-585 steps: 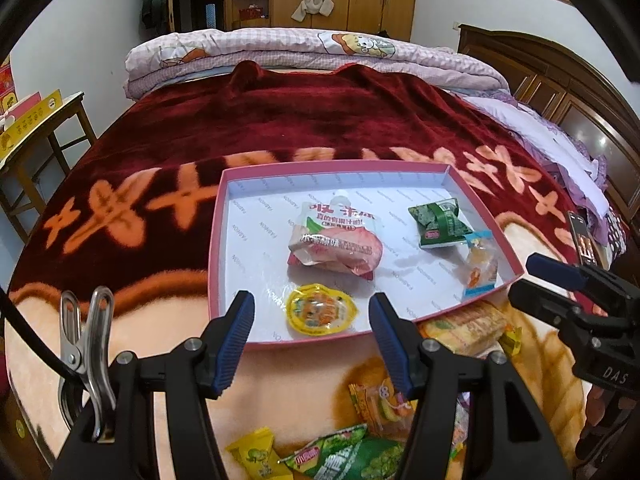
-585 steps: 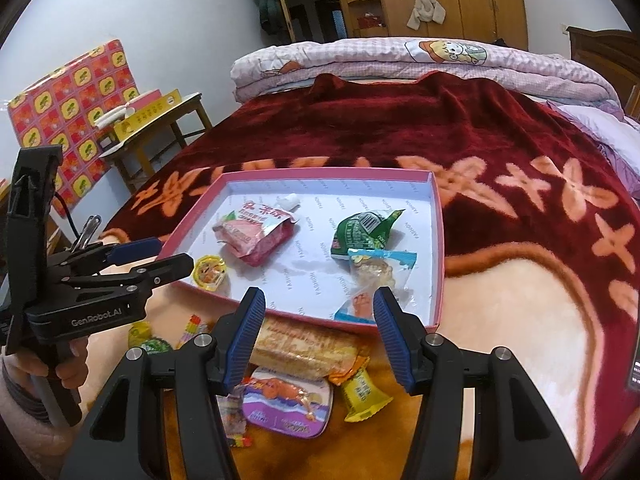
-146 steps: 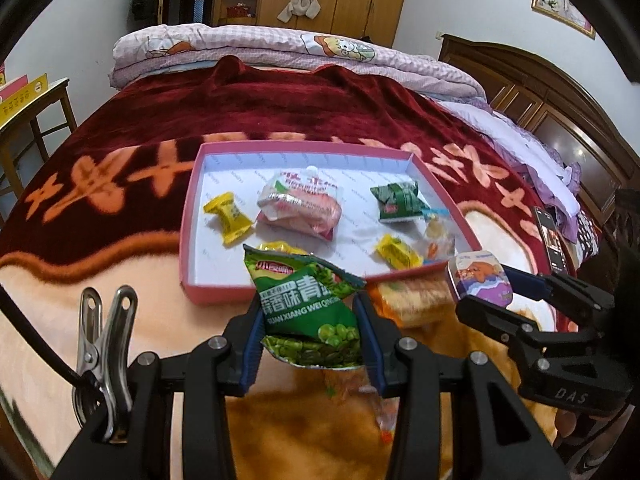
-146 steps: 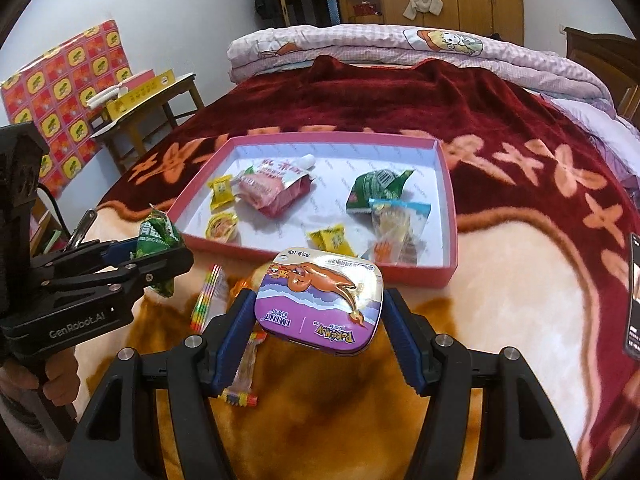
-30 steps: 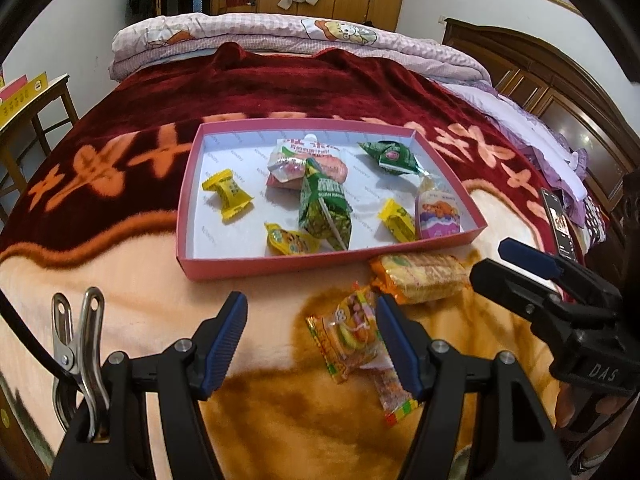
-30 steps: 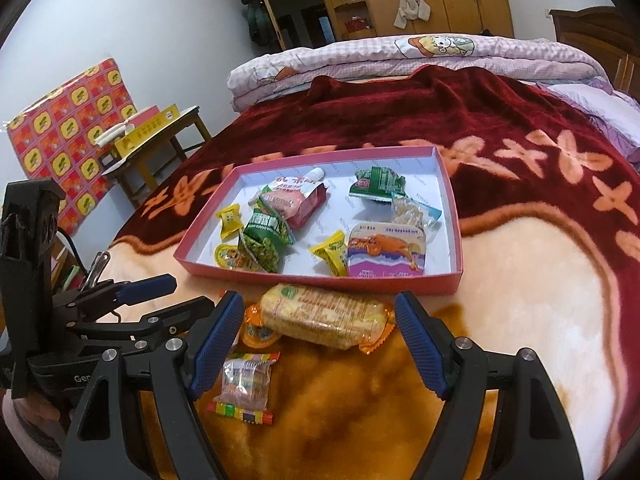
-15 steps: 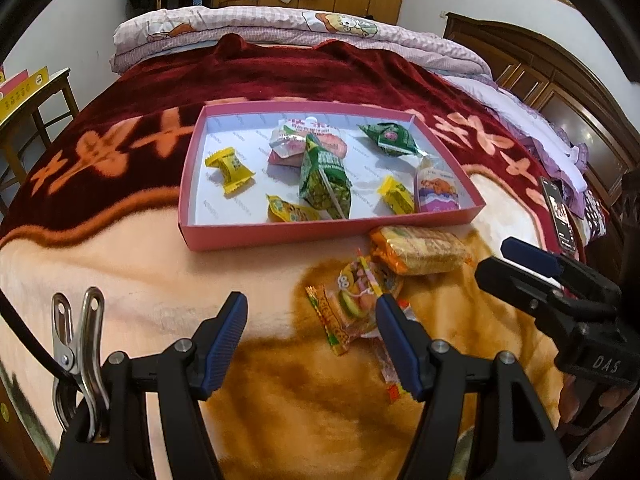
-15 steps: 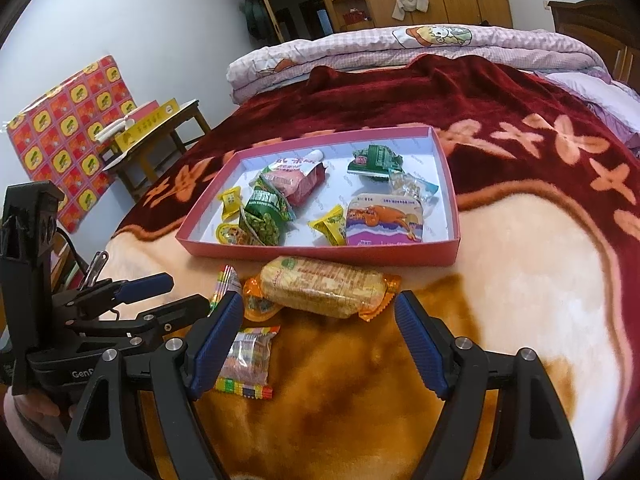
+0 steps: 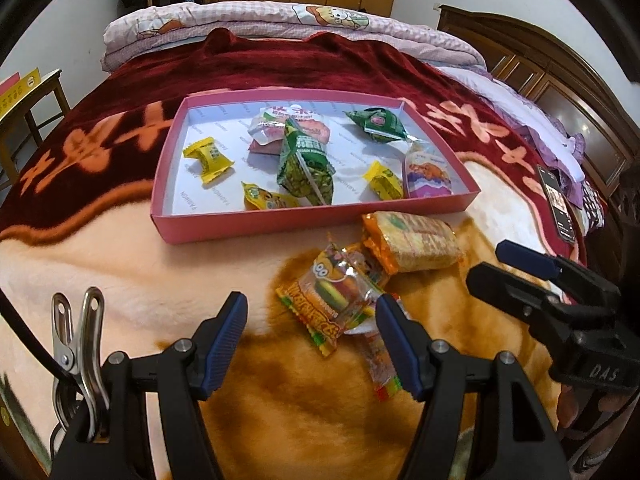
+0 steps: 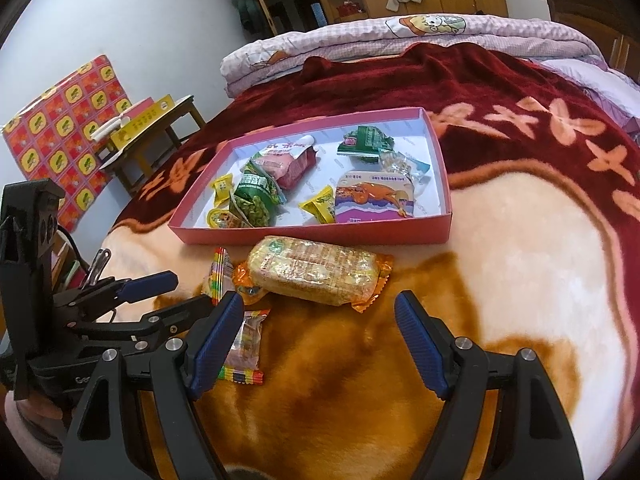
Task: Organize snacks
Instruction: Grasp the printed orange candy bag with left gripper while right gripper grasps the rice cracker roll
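Observation:
A pink tray (image 9: 256, 227) (image 10: 316, 236) lies on the bed blanket and holds several snacks, among them a green pea bag (image 9: 306, 162) (image 10: 256, 200) and a purple mint tin (image 9: 428, 172) (image 10: 370, 198). In front of it lie an orange cracker pack (image 9: 412, 244) (image 10: 316, 270), a clear burger-gummy bag (image 9: 338, 296) and a rainbow candy bag (image 10: 246, 346). My left gripper (image 9: 312, 332) (image 10: 168, 292) is open and empty, just before the gummy bag. My right gripper (image 10: 320, 332) (image 9: 504, 264) is open and empty, just before the cracker pack.
A red and orange flowered blanket (image 9: 120, 264) covers the bed. A folded pink quilt (image 9: 280, 16) lies at the far end. A phone (image 9: 558, 204) lies at the right edge. A wooden stool (image 10: 156, 136) stands to the left of the bed.
Both grippers have moved forward and lower toward the loose snacks in front of the tray. Both stay open and empty.

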Motion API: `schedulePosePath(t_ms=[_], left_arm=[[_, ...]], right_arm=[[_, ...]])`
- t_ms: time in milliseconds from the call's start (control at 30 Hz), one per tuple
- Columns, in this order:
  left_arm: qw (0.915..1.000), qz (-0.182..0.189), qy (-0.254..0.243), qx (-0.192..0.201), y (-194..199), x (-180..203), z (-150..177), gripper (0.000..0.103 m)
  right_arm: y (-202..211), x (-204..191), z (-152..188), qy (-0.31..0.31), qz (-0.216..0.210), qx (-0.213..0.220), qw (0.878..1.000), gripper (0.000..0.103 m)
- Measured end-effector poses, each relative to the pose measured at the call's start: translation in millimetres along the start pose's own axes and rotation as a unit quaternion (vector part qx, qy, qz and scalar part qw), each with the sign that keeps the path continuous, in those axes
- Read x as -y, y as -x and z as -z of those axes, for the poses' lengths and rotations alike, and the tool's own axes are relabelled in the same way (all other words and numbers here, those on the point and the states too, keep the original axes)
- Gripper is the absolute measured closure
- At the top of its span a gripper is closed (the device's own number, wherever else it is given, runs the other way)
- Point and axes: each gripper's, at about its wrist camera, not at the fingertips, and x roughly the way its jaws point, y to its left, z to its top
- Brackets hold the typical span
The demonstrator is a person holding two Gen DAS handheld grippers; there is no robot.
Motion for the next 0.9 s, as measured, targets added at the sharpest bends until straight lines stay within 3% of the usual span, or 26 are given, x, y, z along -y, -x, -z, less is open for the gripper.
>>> schedulePosePath(t_ms=[333,467,600,900], left_arm=[[1.0000,-0.006,-0.001,-0.001,-17,3,-4,0.033],[1.0000,-0.005,0.001,-0.002,-22,2,-5,0.041],[1.0000,-0.005,0.002,0.001,-23,0,-7,0.055],[0.9998,-0.003,0.000,0.018,-14,-3,-7,0.065]], right_arm=[[-4,2,2,-0.002,-0.003,-0.008,1.000,0.023],[-6,3,3,-0.002,-0.003,-0.011,1.000,0.023],[-7,1,4,-0.001,-0.003,-0.014,1.000,0.023],[-10,-3,4,0.001,-0.002,-0.020,1.000,0.023]])
